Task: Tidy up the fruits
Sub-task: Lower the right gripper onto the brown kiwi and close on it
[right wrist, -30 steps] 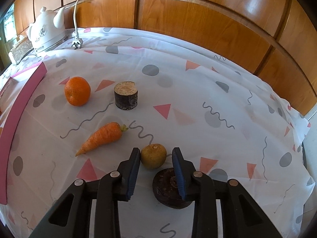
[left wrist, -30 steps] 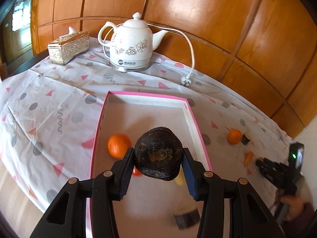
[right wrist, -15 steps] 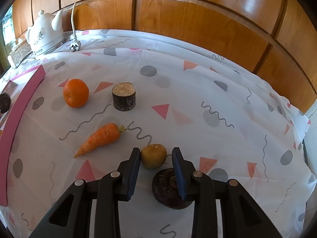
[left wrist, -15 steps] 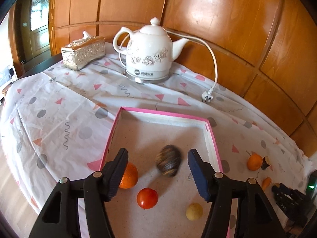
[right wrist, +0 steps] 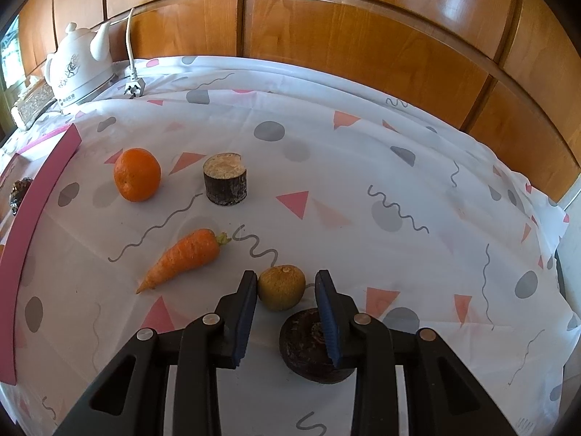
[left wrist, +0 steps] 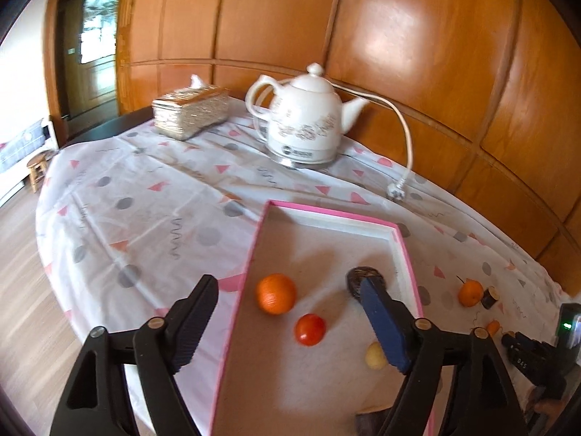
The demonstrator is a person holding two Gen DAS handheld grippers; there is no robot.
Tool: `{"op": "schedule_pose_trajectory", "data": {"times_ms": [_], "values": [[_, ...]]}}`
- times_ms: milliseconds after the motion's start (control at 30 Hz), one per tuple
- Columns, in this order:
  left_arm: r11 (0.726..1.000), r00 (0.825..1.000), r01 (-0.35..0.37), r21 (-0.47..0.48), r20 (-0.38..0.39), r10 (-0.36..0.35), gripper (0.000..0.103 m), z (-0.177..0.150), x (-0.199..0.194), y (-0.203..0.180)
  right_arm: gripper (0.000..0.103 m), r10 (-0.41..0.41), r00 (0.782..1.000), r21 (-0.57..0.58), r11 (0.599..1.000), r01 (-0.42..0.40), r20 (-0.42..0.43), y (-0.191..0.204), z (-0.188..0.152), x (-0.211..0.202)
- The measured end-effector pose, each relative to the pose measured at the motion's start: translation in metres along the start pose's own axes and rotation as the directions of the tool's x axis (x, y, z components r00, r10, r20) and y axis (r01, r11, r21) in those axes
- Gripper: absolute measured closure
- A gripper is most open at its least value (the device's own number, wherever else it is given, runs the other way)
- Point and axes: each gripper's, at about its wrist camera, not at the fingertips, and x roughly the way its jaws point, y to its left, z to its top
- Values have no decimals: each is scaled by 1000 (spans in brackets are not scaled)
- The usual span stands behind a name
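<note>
Now dark fruit beyond opening left claw.

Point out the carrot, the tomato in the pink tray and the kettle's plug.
carrot (right wrist: 185, 259), right wrist view, mid-body
tomato (left wrist: 309, 329), left wrist view, centre of skin
plug (right wrist: 133, 89), right wrist view, plug head

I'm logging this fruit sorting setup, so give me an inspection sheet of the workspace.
Surface: table under a patterned cloth.
Job's things: pink tray holds an orange, tomato, yellow fruit and dark fruit. On the cloth: orange, carrot, green fruit, dark round fruit, cut stub.
Clutter: kettle, tissue box.
Grippers: left gripper empty, jaws opening; right gripper open around the green fruit.
Cables: kettle cord, unplugged.
Surroundings: wood panelling, a stool.
</note>
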Motion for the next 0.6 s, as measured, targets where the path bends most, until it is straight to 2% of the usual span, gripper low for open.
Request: {"op": "schedule_pose_trajectory", "data": {"times_ms": [267,367,600], "values": [[993,995,-94,-70,10,95,15,-13,-15,30,70,-12,1000,-9,1000,12,-7,3,1,4],[991,994,-108,-83,0,109,15,-18,-17,37,76,-25,1000,-34,999,25,-7,7,1,5],[987,993,-116,-109,-6,116,15,-24,-22,48,76,-24,1000,-25,999,24,-8,7,2,2]]}}
